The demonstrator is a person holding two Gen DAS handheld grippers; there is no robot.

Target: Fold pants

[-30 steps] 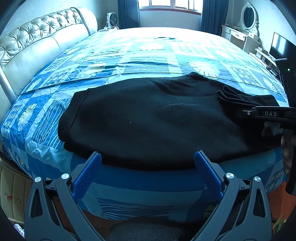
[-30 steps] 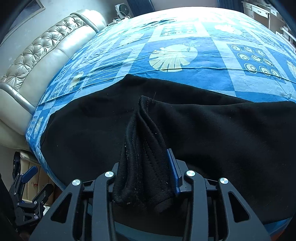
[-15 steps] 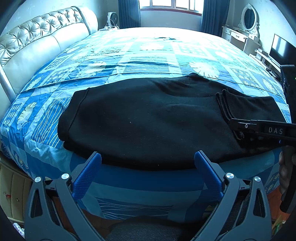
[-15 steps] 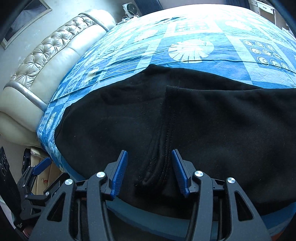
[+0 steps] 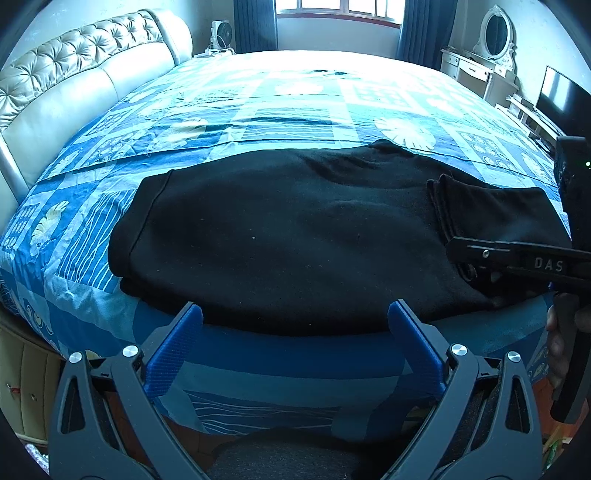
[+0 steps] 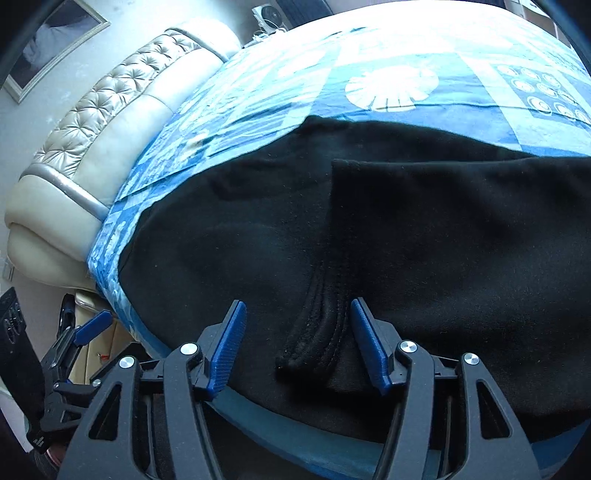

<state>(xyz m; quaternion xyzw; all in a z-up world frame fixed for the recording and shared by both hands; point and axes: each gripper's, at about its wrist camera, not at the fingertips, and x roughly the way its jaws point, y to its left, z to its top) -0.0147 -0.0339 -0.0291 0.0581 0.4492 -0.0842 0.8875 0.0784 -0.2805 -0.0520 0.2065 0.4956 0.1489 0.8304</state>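
Observation:
Black pants [image 5: 295, 236] lie flat across the near side of the bed, with one end folded back over the rest at the right; its ribbed cuff edge [image 6: 317, 332] lies on top. My left gripper [image 5: 295, 314] is open and empty, just short of the pants' near edge. My right gripper [image 6: 295, 332] is open, its blue pads either side of the cuff without pinching it. It also shows at the right of the left wrist view [image 5: 517, 258]. The left gripper shows low at the left of the right wrist view [image 6: 74, 339].
The bed has a blue patterned cover [image 5: 295, 103] and a tufted cream headboard [image 5: 74, 74] on the left. A white dresser with mirror [image 5: 487, 59] and a dark TV [image 5: 565, 99] stand at the far right. A fan [image 5: 221, 33] stands at the back.
My right gripper was shut on the cuff and holding it up; it opened and the cuff now lies flat on the pants. The left gripper has stayed open and still.

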